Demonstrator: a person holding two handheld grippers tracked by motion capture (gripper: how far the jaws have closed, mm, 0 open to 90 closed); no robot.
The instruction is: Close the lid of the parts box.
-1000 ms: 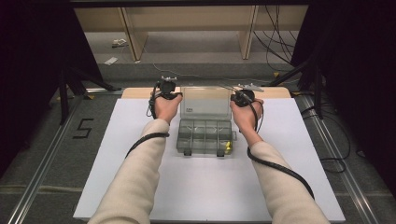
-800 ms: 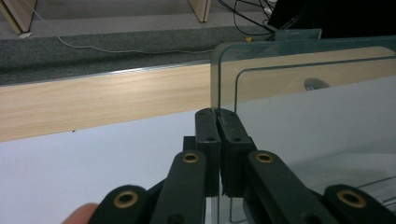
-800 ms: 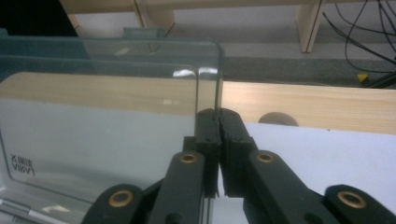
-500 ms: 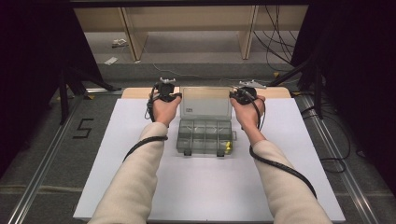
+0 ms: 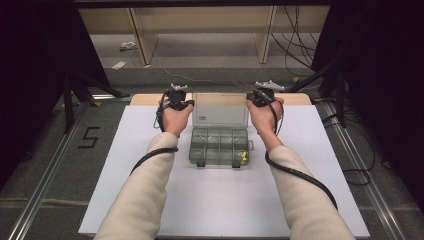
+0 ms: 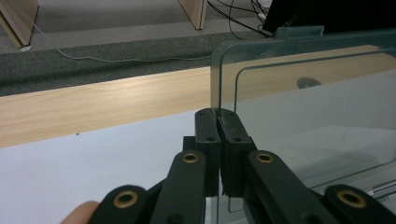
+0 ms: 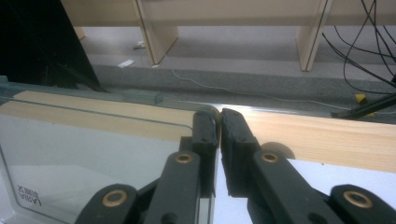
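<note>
Clear plastic lid [image 5: 220, 108]: upright, rounded corners, hinged behind grey compartment box [image 5: 219, 146].
Left gripper [image 6: 217, 122]: clamped on lid's left edge.
Right gripper [image 7: 218, 125]: clamped on lid's right edge.

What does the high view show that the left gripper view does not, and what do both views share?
High view: the open box's compartments, something yellow in a front corner one, both hands, the right claw at the lid's right edge, and a "5" marked on the floor.

Left gripper view: close up, the left claw with its jaws shut on the clear lid's side edge.

Both: the raised lid, the white table, its wooden far edge, and the grey floor.
</note>
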